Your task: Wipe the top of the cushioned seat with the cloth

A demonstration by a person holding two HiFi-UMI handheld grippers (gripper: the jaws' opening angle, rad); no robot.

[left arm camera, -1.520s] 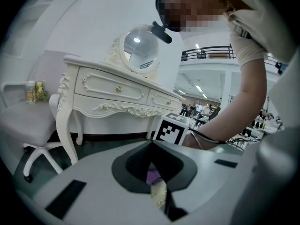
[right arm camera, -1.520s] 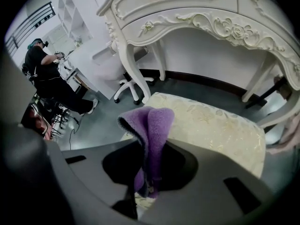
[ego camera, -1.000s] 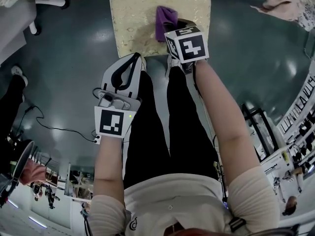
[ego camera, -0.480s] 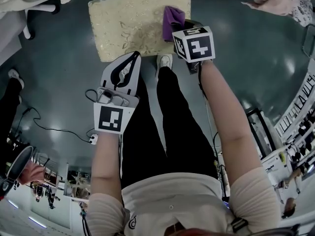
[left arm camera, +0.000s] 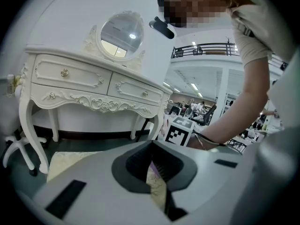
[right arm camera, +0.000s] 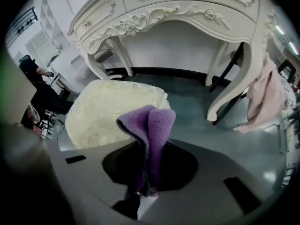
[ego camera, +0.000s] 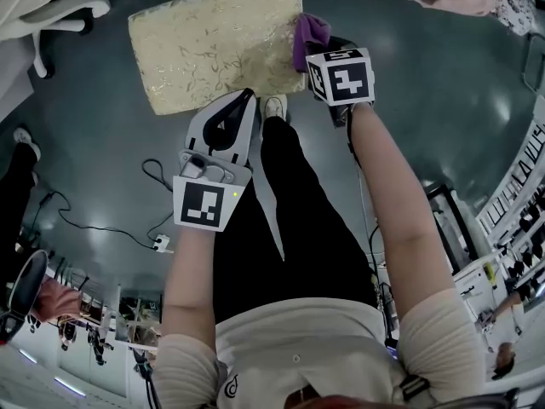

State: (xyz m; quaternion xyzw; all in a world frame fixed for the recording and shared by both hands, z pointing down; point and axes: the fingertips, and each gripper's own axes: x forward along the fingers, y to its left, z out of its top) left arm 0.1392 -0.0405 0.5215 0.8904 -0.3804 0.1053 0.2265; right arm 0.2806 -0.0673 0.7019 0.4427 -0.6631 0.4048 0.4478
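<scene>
Stroke reaches the edge
Right claw (right arm camera: 147, 182), clamped on the purple cloth (right arm camera: 152, 125), has swept across the cushioned seat (ego camera: 213, 49) to its right edge, upper centre; left claw (left arm camera: 157, 172) closed, empty.

Cloth (ego camera: 310, 34) at right edge of cushioned seat (ego camera: 204, 48) (dressing table (right arm camera: 187, 11) behind)

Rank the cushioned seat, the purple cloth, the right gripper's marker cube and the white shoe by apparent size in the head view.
1. The cushioned seat, by far the largest.
2. The marker cube, though it sits nearer the camera.
3. The purple cloth, partly hidden.
4. The white shoe, smallest.
</scene>
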